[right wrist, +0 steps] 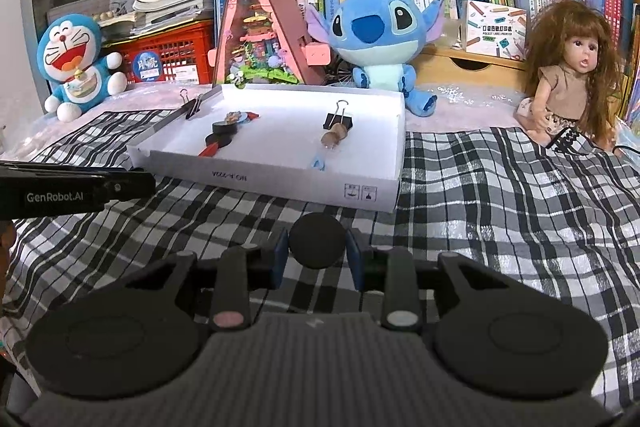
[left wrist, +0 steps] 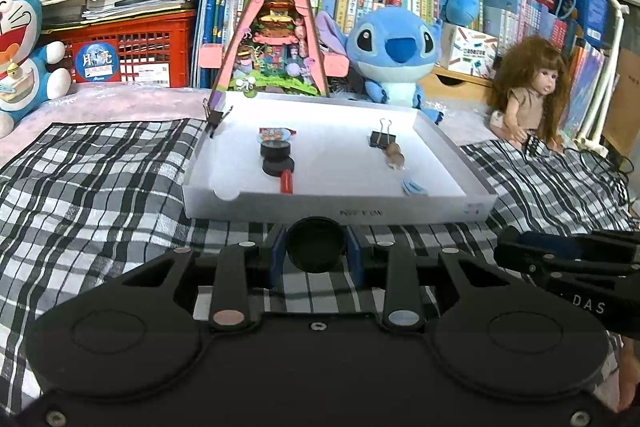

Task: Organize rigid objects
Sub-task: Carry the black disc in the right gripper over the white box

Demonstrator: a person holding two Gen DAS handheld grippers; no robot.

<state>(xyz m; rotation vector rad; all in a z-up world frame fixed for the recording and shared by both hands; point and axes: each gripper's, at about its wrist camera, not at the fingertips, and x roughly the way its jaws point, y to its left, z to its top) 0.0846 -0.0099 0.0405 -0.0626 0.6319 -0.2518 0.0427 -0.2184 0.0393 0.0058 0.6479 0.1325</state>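
My left gripper (left wrist: 316,251) is clamped on a black cap (left wrist: 316,247), hollow side facing me; my right gripper (right wrist: 318,247) pinches a flat black disc (right wrist: 317,241) (white tray (left wrist: 336,211) just ahead).

One shallow white cardboard tray (right wrist: 280,183) held two black metal binder clips (right wrist: 338,119), one clipped on its rim (right wrist: 192,107). Four black round discs showed: two inside (right wrist: 222,133), one in each claw (left wrist: 316,245) (right wrist: 317,241). Behind sat two blue plush toys (right wrist: 374,39) and one long-haired doll (right wrist: 572,75).
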